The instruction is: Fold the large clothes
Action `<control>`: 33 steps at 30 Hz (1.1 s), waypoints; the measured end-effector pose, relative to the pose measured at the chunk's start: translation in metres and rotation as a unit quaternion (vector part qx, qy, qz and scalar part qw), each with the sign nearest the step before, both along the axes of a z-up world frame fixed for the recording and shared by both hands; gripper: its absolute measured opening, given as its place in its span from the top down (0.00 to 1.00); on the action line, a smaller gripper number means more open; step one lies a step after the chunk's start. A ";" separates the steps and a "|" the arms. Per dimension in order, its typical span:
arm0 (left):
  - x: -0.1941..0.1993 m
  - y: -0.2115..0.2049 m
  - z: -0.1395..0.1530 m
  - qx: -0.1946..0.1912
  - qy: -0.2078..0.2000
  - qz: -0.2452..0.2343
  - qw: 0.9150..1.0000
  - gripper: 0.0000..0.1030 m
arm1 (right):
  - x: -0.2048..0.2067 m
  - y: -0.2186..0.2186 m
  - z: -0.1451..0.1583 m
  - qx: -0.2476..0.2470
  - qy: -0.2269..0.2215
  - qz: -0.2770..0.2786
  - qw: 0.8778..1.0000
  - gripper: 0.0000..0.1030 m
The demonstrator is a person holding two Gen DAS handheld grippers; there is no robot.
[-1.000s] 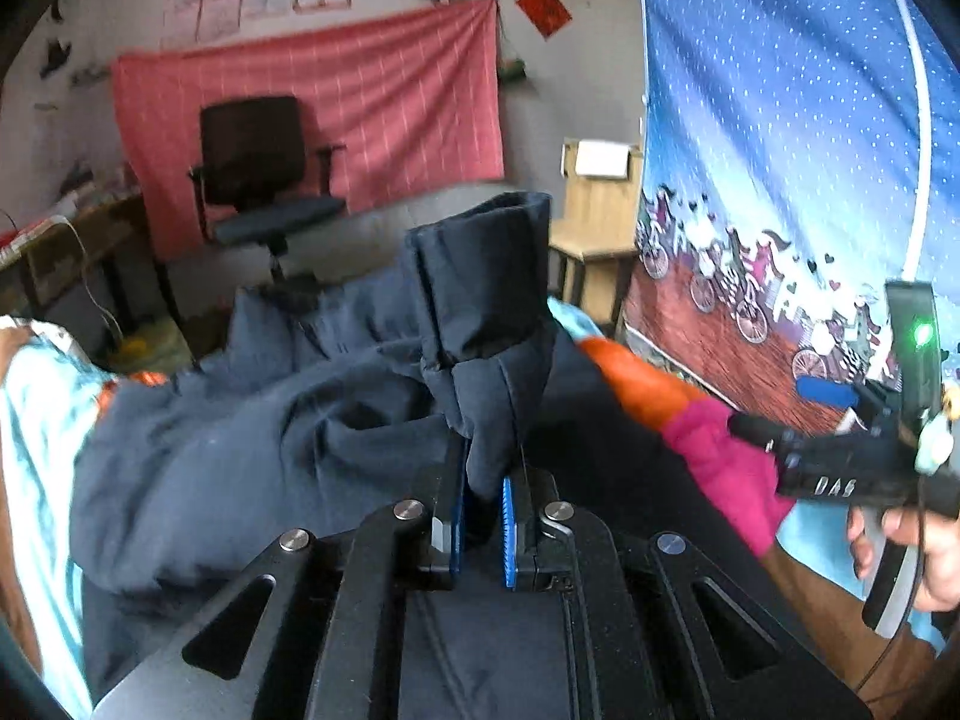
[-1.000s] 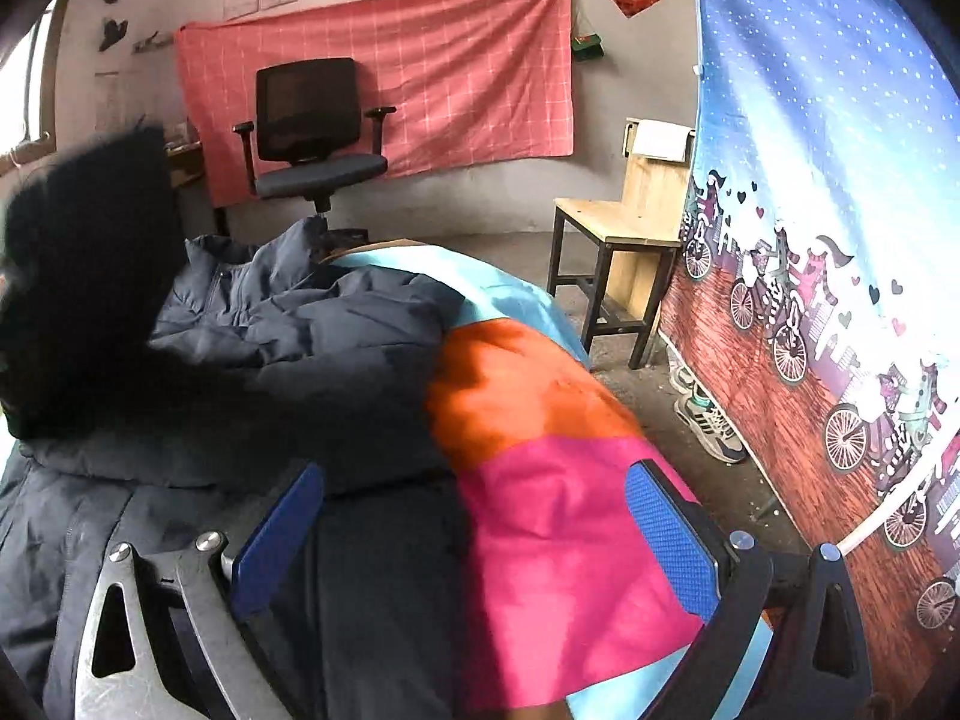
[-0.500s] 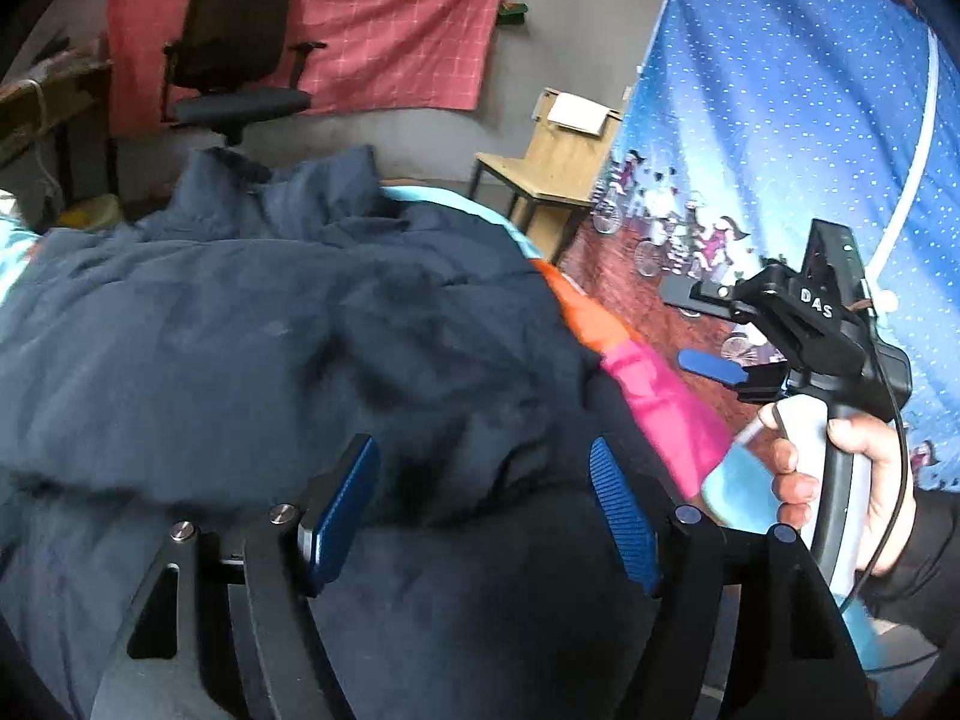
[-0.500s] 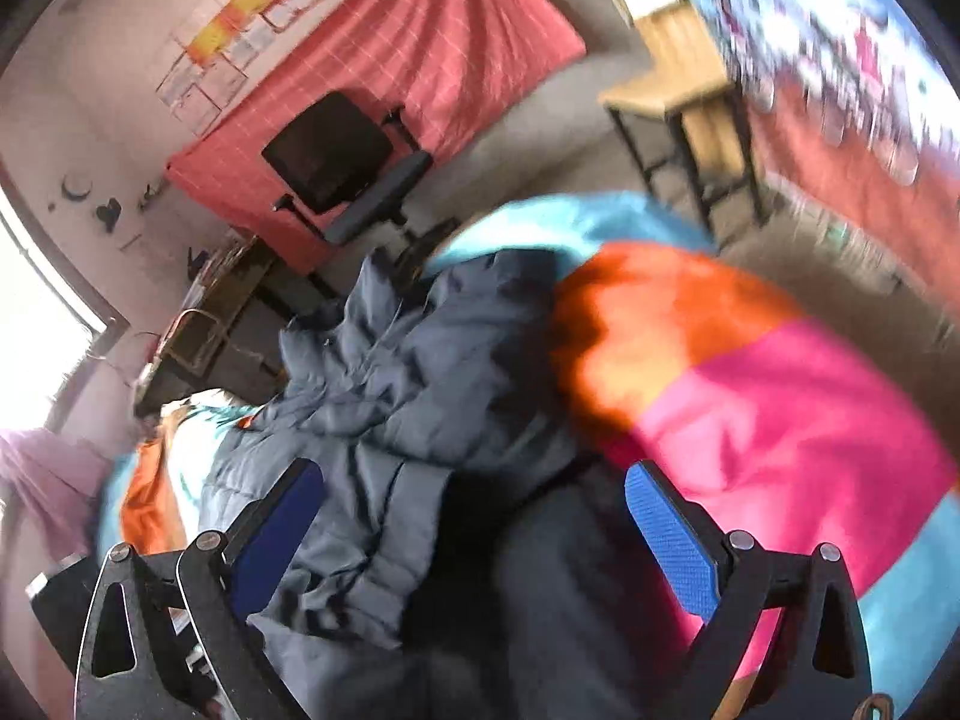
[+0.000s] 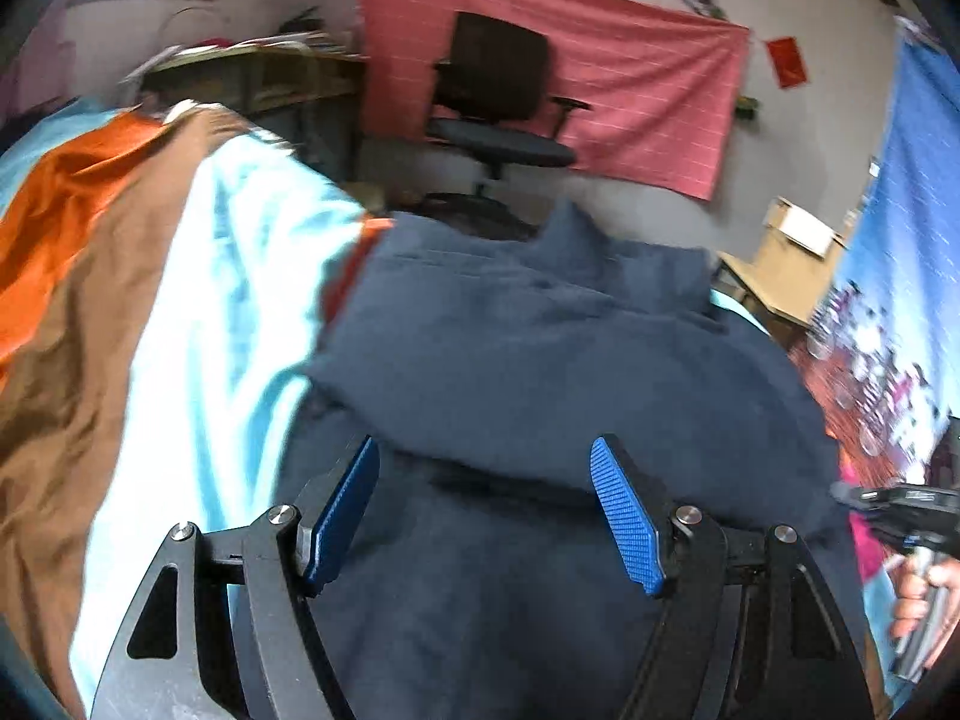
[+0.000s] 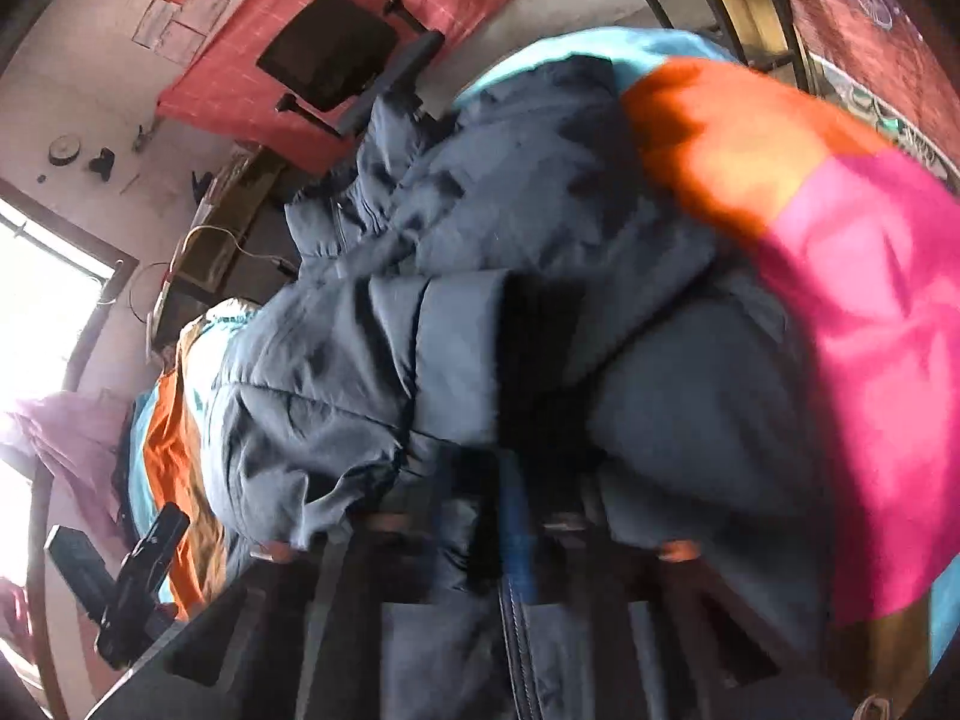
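Jacket: the big dark blue puffy jacket (image 5: 540, 360) lies in a heap on the bed, filling the middle of both wrist views.
Bed cover: the cover (image 5: 198, 312) has stripes of orange, brown and light blue. It shows at 9 o'clock of the jacket in the left wrist view, and as orange and pink at 2 o'clock in the right wrist view.
Left gripper: the left gripper (image 5: 486, 510) hangs over the jacket. Its jaws stand apart, and its blue pads (image 5: 624, 516) hold nothing.
Right gripper: the right gripper (image 6: 516, 516) is blurry, at 6 o'clock in its own view. Its jaws are pressed together, with dark jacket cloth bunched right at them.
Hand: a hand (image 5: 924, 594) holds the right gripper's handle, at 4 o'clock in the left wrist view.
Chair: a black office chair (image 5: 498, 96) stands at 12 o'clock, in front of a red cloth (image 5: 630, 102) on the wall.
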State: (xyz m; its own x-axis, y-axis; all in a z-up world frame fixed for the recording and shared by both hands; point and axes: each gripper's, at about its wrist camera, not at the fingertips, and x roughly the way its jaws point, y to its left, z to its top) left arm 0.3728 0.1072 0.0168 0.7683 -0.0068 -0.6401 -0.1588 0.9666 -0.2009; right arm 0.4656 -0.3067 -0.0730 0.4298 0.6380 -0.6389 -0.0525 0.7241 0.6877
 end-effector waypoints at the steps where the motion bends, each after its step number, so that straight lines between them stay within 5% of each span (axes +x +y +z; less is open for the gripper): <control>1: -0.001 0.004 0.001 0.000 -0.001 0.005 1.000 0.35 | -0.001 -0.004 0.009 0.005 -0.020 -0.005 1.000 0.93; 6: 0.008 0.015 0.001 0.004 0.001 0.016 1.000 0.35 | 0.001 -0.006 0.061 -0.068 -0.128 -0.028 0.989 0.94; 11: 0.035 0.010 -0.014 0.002 0.026 0.015 1.000 0.35 | 0.012 0.008 0.051 -0.145 -0.116 -0.043 0.982 0.93; 14: 0.045 0.008 -0.017 0.016 0.038 0.008 0.999 0.35 | 0.004 0.016 0.045 -0.228 -0.133 -0.062 0.963 0.87; 16: 0.052 0.006 -0.022 0.034 0.049 0.003 0.998 0.35 | -0.004 0.021 0.051 -0.262 -0.172 -0.068 0.947 0.67; 18: 0.059 0.002 -0.030 0.053 0.064 -0.003 0.997 0.35 | -0.012 0.027 0.060 -0.271 -0.222 -0.058 0.935 0.34; 21: 0.062 -0.003 -0.041 0.073 0.075 -0.003 0.994 0.34 | -0.009 0.048 0.056 -0.276 -0.243 0.001 0.930 0.36; 28: 0.069 -0.004 -0.061 0.088 0.087 -0.002 0.992 0.26 | 0.019 0.074 -0.005 -0.309 -0.169 0.059 0.934 0.44; 33: 0.068 -0.008 -0.062 0.101 0.086 0.002 0.991 0.25 | 0.022 0.084 -0.018 -0.344 -0.181 0.069 0.919 0.44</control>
State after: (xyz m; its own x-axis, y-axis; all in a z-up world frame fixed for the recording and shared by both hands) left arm 0.4403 0.0990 -0.0454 0.6474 0.1387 -0.7494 -0.1786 0.9835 0.0277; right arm 0.4875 -0.2227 -0.0908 0.6392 0.2007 -0.7424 -0.3121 0.9500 -0.0119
